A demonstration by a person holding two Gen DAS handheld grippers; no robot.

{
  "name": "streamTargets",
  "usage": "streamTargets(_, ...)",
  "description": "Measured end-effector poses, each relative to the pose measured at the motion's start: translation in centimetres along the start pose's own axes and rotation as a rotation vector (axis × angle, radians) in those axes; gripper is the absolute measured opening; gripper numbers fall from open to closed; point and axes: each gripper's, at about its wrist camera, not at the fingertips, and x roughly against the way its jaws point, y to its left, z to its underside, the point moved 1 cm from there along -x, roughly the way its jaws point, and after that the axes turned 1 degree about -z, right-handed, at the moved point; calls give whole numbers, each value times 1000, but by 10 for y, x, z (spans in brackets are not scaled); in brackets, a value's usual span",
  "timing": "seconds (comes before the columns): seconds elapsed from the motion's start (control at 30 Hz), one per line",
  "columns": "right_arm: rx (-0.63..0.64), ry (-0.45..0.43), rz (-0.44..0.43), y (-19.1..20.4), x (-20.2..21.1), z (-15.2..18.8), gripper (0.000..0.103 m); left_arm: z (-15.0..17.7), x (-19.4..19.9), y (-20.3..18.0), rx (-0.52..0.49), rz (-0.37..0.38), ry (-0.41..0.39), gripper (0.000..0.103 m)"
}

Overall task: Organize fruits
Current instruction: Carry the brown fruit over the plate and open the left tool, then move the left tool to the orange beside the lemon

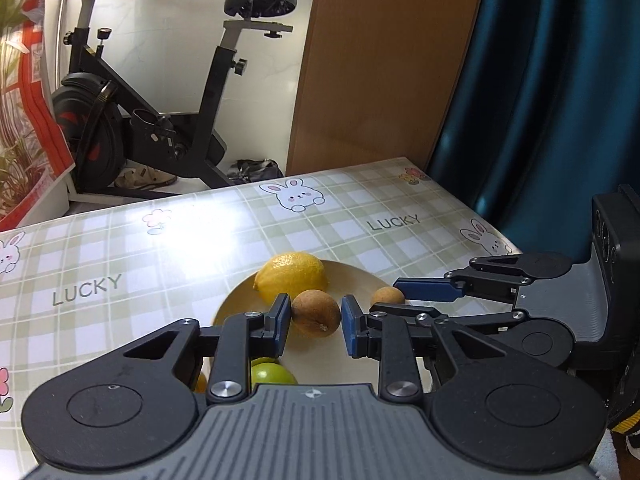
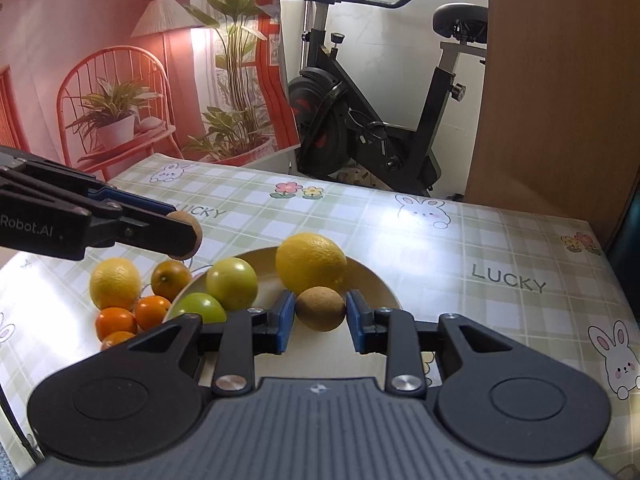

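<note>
Brown round fruit, left side: a rough-skinned brown ball (image 1: 316, 312) sits between the blue pads of the left gripper (image 1: 315, 326). The right wrist view shows it lifted clear of the table.
Brown round fruit, right side: a second brown ball (image 2: 320, 308) is pinched in the right gripper (image 2: 320, 320), low over the plate.
Cream round plate: the shallow dish (image 2: 368, 280) already carries a large yellow lemon (image 2: 310, 262) and two green apples (image 2: 232, 284).
Checked tablecloth: a second yellow lemon (image 2: 115, 282) and several small oranges (image 2: 152, 312) lie on the rabbit-print cloth (image 2: 500, 240), just beside the plate's left rim.
Step in hand: probably carrying both brown fruits to the plate for release. Fruit is gathered there, while the loose pile waits.
Next move: each ball likely needs lowering onto a bare patch of plate before the pads part, since a round fruit dropped from height could roll off.
Left tongs: narrowed to the fruit's width, with both pads against its sides.
Right tongs: likewise closed to the fruit's width. The pads appear to touch it on both flanks, and nothing else is gripped.
</note>
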Motion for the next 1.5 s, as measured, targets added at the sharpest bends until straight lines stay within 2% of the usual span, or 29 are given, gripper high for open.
streamTargets(0.1, -2, 32, 3, -13, -16, 6, 30, 2, -27, -4, -2, 13, 64, 29)
streamTargets(0.23, 29, 52, 2, -21, -31, 10, 30, 5, -49, 1, 36, 18, 105, 29)
streamTargets(0.43, 44, 61, -9, -27, -38, 20, 30, 10, -67, 2, 36, 19, 140, 29)
streamTargets(0.8, 65, 62, 3, -27, -48, 22, 30, 8, -92, 5, 124, 3, 181, 29)
streamTargets(1.07, 58, 42, 2, -28, -55, 20, 31, 6, -92, 10, 154, 6, 177, 31)
streamTargets(1.17, 52, 41, 7, -26, -53, 18, 31, 7, -87, 10, 159, 20, 174, 38)
streamTargets(1.33, 64, 22, 11, -24, -40, 15, 32, 4, -69, 7, 163, 41, 148, 38)
streamTargets(1.5, 59, 1, 27, -21, -23, 9, 32, -3, -34, 10, 162, 70, 83, 38)
